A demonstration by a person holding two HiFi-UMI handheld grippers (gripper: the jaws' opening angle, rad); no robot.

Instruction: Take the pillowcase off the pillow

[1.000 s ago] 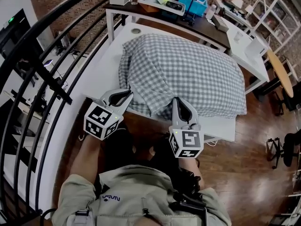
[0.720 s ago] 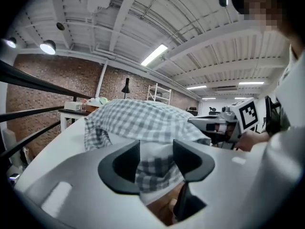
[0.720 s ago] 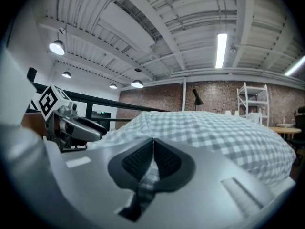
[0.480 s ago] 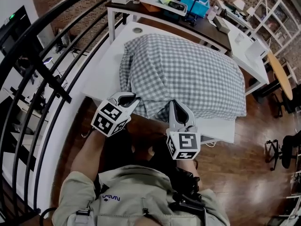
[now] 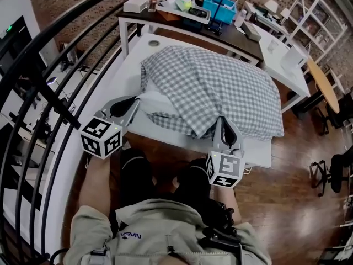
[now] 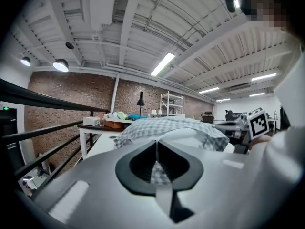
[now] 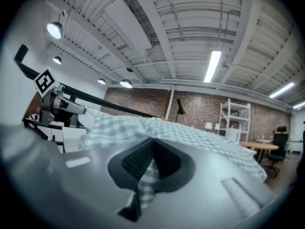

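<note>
A grey checked pillowcase (image 5: 215, 87) covers a pillow lying on the white table (image 5: 124, 76). At the near left opening a bare white corner of the pillow (image 5: 150, 101) shows. My left gripper (image 5: 134, 100) is at that left corner, its jaws closing tight on a fold of checked cloth (image 6: 156, 171), with the pads pressing it. My right gripper (image 5: 221, 120) is at the near edge of the pillowcase and is shut on a checked fold (image 7: 147, 178). Both grippers point away from me, over the pillow.
A black curved railing (image 5: 49, 87) runs along the left. Behind the table stands a dark desk (image 5: 231, 35) with a blue bin (image 5: 220, 4) and clutter. A white desk (image 5: 287, 65), a round wooden table (image 5: 325, 84) and an office chair (image 5: 336, 173) are to the right.
My left gripper has swung out to the left with the pillowcase edge, baring a white corner of the pillow. The right gripper has shifted slightly right, still gripping the cloth.
</note>
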